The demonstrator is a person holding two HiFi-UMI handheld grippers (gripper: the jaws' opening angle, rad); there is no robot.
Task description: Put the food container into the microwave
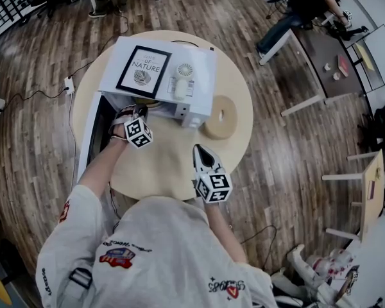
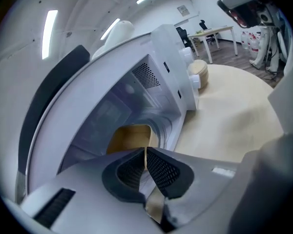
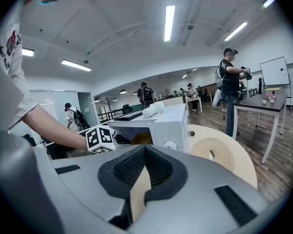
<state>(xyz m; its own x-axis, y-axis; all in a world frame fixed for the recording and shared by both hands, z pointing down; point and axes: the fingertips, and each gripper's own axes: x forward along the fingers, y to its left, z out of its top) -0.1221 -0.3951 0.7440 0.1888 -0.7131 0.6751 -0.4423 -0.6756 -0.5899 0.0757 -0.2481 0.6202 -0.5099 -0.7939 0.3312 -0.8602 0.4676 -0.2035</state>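
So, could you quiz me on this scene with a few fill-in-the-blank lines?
The door of the microwave stands ___. A framed print lies on ___ of it. The table is ___ in shape. The left tongs point into the ___.
Missing: open; top; round; microwave.

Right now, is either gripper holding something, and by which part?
The left gripper seems to pinch the container by its thin near rim, inside the microwave. The right gripper is shut, empty.
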